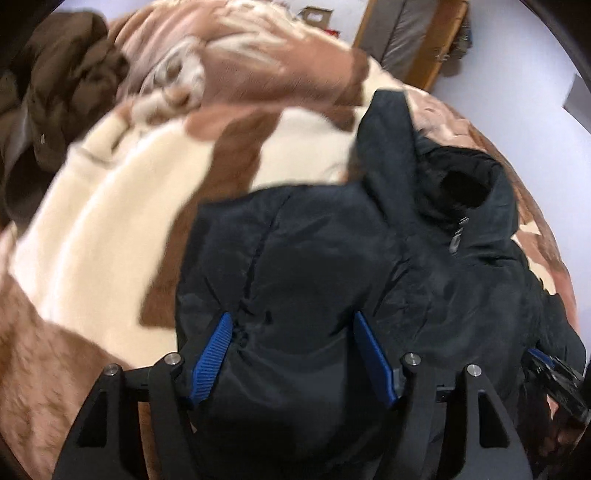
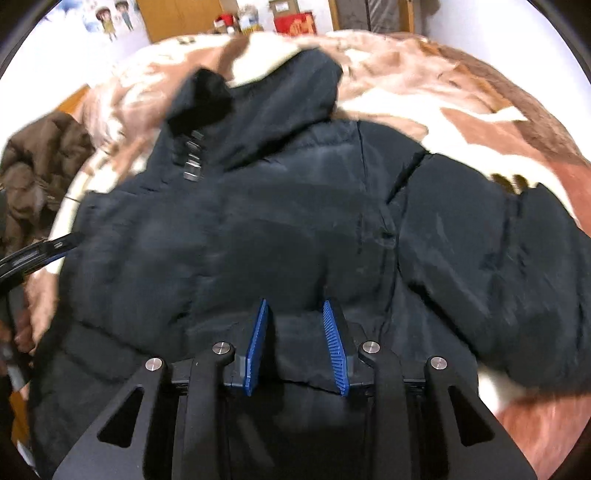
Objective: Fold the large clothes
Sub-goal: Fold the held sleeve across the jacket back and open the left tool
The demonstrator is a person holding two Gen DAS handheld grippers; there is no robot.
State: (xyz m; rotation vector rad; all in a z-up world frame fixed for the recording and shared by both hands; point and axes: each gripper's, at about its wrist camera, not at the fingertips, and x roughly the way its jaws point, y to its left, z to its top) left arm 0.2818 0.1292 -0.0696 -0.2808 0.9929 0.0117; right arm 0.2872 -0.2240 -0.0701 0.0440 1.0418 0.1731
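A black hooded puffer jacket [image 2: 295, 206] lies spread on a brown-and-cream fleece blanket [image 1: 110, 206]; its hood [image 2: 258, 96] points away and one sleeve [image 2: 498, 240] lies to the right. In the left wrist view the jacket [image 1: 314, 258] fills the lower middle. My left gripper [image 1: 293, 321] has its blue pads wide apart with a thick bunch of jacket fabric between them. My right gripper [image 2: 295, 306] has its pads closer together with a fold of the jacket's lower part between them. The left gripper's finger also shows in the right wrist view [image 2: 37, 254].
A brown jacket [image 1: 48, 92] lies heaped at the blanket's far left, also in the right wrist view [image 2: 40, 162]. Wooden furniture [image 1: 424, 40] and boxes [image 2: 291, 18] stand against the pale wall beyond the bed.
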